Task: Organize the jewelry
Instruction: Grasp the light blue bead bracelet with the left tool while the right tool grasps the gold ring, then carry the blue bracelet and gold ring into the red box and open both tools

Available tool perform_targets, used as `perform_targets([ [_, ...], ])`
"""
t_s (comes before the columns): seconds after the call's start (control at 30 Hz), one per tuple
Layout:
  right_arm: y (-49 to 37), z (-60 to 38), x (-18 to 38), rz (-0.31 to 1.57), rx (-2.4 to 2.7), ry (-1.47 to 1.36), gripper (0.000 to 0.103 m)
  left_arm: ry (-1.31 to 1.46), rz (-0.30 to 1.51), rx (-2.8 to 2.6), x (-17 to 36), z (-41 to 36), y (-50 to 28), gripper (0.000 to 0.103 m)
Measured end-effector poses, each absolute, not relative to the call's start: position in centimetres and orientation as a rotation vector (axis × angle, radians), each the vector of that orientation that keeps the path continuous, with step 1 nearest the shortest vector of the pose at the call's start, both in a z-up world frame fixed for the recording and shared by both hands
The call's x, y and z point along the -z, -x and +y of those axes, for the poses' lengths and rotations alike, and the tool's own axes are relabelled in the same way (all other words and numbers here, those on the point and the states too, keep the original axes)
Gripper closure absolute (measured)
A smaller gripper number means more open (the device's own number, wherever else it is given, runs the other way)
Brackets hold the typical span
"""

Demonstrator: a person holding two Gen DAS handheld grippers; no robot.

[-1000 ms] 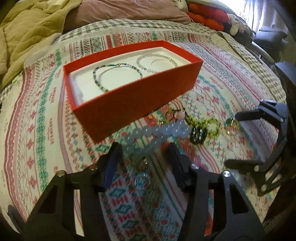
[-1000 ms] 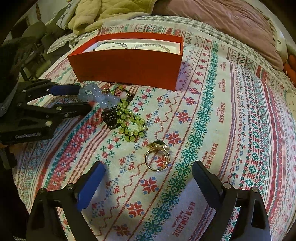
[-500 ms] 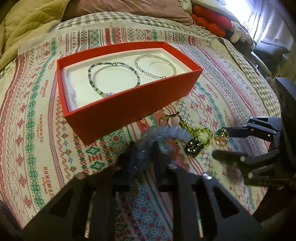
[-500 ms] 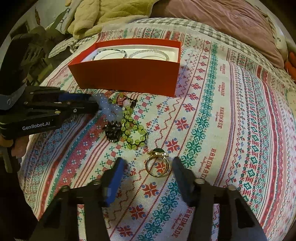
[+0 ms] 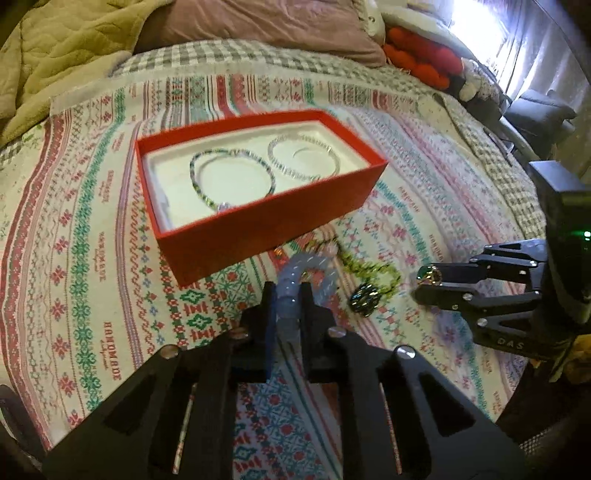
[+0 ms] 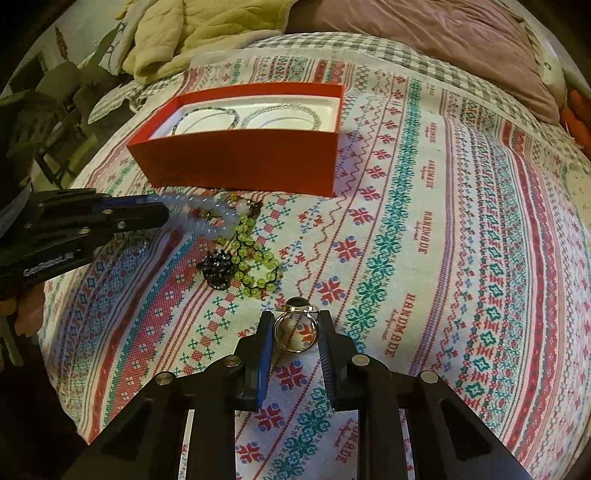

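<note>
My left gripper is shut on a pale blue bead bracelet, which loops out ahead of the fingers just in front of the red box. The box's white tray holds a dark green bead bracelet and a clear crystal bracelet. In the right wrist view my right gripper is closing, and both pads touch a gold ring with a dark stone held between them. A yellow-green bead bracelet and a small black piece lie on the patterned bedspread between the two grippers.
The bed carries a cross-stitch patterned cloth. A yellow-green blanket and a mauve pillow lie behind the box. Red plush items and a dark chair stand at the far right.
The left jaws closed on the blue bracelet and raised it off the cloth. The right jaws narrowed from wide apart onto the gold ring.
</note>
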State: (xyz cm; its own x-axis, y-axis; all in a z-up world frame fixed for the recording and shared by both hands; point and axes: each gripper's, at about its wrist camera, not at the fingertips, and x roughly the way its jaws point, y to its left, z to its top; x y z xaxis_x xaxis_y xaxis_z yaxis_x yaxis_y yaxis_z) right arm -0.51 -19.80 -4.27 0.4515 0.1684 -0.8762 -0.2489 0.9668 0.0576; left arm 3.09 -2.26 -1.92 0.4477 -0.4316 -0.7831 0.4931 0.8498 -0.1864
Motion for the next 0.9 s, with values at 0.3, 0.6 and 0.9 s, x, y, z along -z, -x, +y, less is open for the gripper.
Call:
perform_targets([
  [0.3, 1.1, -20.1, 2.0, 1.049, -0.256, 0.05, 0.08, -0.05, 0.899, 0.585, -0.9, -2.1, -2.2, 0.09],
  [0.6, 0.3, -19.6, 0.3, 1.04, -0.251, 0.028, 0.08, -0.023, 0.88, 0.573, -3.2, -2.1, -2.0, 0.09],
  [0.9, -0.8, -18.9, -1.5, 1.012, -0.253, 0.0, 0.08, -0.001, 0.84, 0.553, -5.3, -2.6, -2.6, 0.09],
])
